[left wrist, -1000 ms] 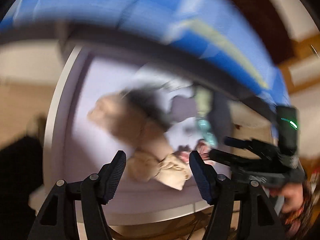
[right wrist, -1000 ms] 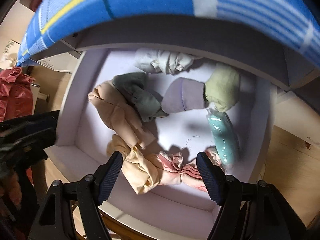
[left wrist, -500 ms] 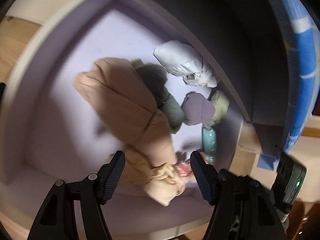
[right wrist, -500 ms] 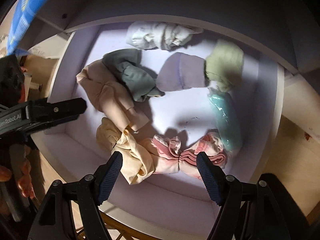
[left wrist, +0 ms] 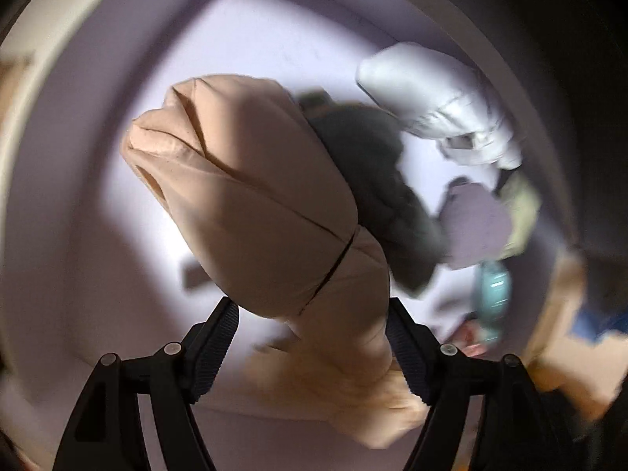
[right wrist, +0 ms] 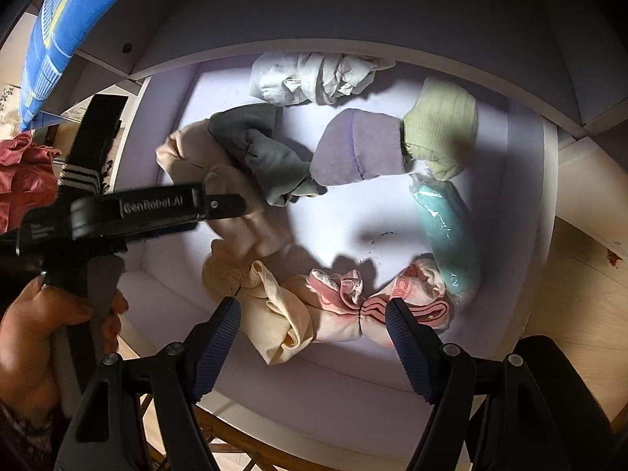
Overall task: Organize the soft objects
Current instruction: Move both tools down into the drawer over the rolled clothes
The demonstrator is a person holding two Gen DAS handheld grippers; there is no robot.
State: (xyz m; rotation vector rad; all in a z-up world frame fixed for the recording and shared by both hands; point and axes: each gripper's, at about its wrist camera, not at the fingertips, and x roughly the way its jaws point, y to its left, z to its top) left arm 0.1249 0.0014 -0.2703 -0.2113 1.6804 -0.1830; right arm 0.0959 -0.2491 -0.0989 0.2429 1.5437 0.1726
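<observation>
Beige roll sits between my left hand-held gripper, jaws opening; closing now could snag the cream cloth beside it.

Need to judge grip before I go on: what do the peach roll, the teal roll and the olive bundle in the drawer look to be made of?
Peach roll: matte woven or knit cloth, judging by soft folds and a seam line.
Teal roll: cloth, seemingly in clear glossy film; highlights and crinkles show, so it is likely slippery.
Olive bundle: ribbed knit, fine parallel ridges, matte.
</observation>
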